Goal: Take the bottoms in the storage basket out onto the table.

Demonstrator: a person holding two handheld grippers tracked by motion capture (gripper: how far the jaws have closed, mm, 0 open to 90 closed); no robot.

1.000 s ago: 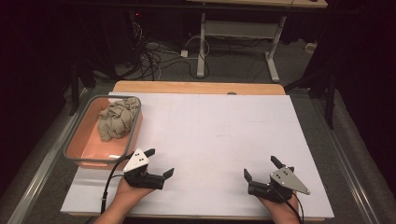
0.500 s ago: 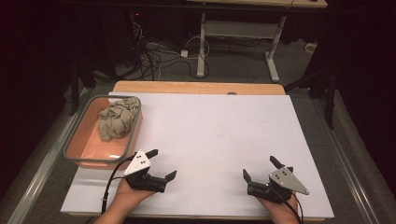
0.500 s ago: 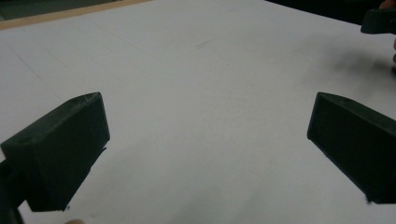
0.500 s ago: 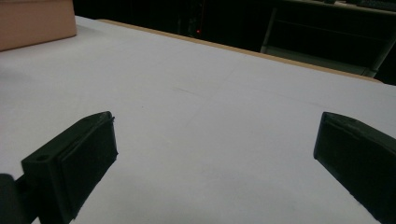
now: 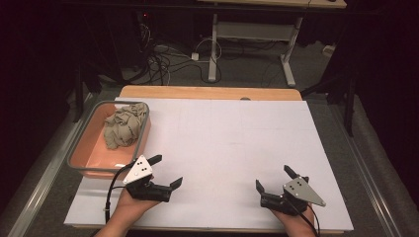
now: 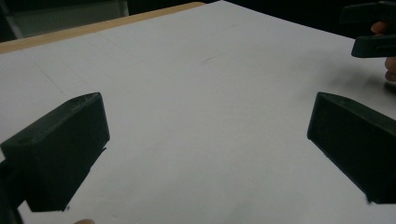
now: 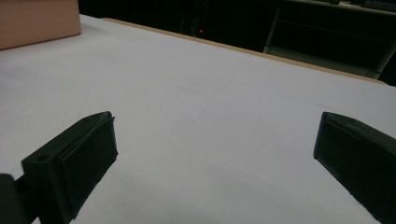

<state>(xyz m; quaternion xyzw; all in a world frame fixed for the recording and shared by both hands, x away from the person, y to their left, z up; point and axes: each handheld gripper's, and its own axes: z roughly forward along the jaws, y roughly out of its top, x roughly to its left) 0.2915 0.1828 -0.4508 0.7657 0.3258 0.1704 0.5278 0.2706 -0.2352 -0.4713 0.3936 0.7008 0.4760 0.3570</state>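
A crumpled beige cloth point(image 5: 124, 125) lies in the far end of a salmon-coloured bin point(image 5: 87, 157) at the table's left side. My left gripper point(image 5: 166, 171) rests near the front edge just right of the bin, open, with nothing between its jaws point(image 6: 210, 140). My right gripper point(image 5: 273, 179) sits at the front right, also open and holding nothing point(image 7: 215, 144). Both point out over the white sheet point(image 5: 222, 138). The right gripper's black jaws point(image 6: 371, 32) appear far off in the left gripper view, and the bin's wall point(image 7: 37, 21) shows in the right gripper view.
The white sheet covers most of the wooden table point(image 5: 207, 92), whose far edge shows as a tan strip. Beyond the table are cables point(image 5: 158, 64) on the floor and a desk frame point(image 5: 252, 39). A metal rail point(image 5: 44, 173) runs along the left.
The left gripper has shifted slightly toward the front edge. The right gripper has barely moved.
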